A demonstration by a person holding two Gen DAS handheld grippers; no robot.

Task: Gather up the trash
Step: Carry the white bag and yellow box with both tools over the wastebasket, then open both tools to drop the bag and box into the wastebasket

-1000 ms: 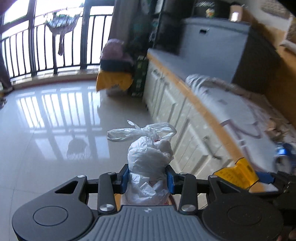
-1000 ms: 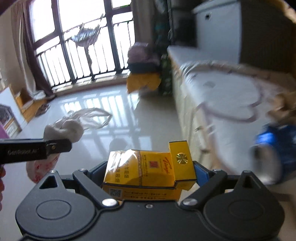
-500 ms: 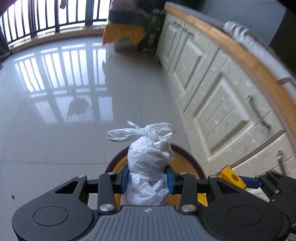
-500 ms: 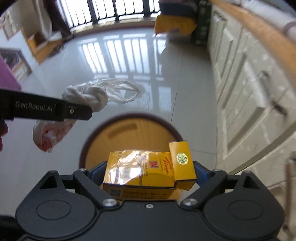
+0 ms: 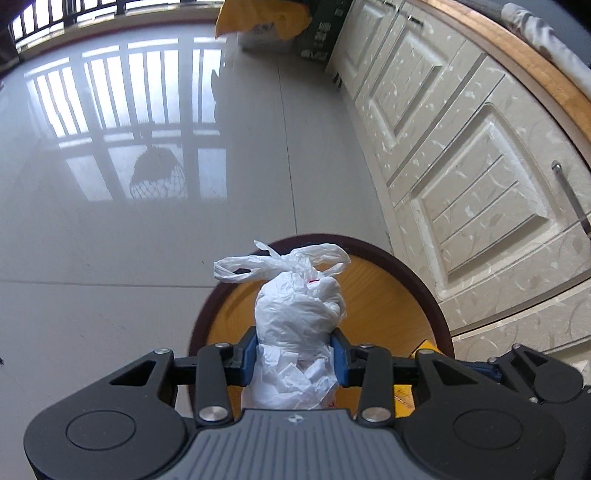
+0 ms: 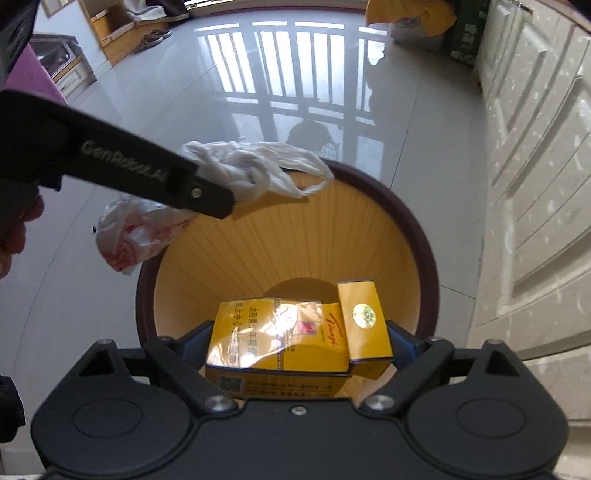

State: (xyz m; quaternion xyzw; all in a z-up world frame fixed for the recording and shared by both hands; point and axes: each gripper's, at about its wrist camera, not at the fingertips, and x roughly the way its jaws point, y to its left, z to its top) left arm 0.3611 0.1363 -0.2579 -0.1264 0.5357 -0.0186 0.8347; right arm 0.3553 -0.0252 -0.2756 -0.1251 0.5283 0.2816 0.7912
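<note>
My left gripper is shut on a knotted white plastic bag, its blue pads pressing both sides. The bag hangs over the near rim of a round bin with a dark red rim and a yellow ribbed inside. My right gripper is shut on a yellow cigarette pack with its lid flipped open, held over the bin. In the right wrist view the left gripper's black finger and the white bag sit at the bin's left rim. The bin's bottom looks bare.
Cream cabinet doors with a wooden top edge run along the right, close to the bin. Glossy pale floor tiles spread to the left. Yellow bags and a dark box stand at the far end. A hand shows at the left edge.
Both grippers have dropped from counter height and tipped downward. The bin came into view and now lies right below them. Both grips are unchanged.
</note>
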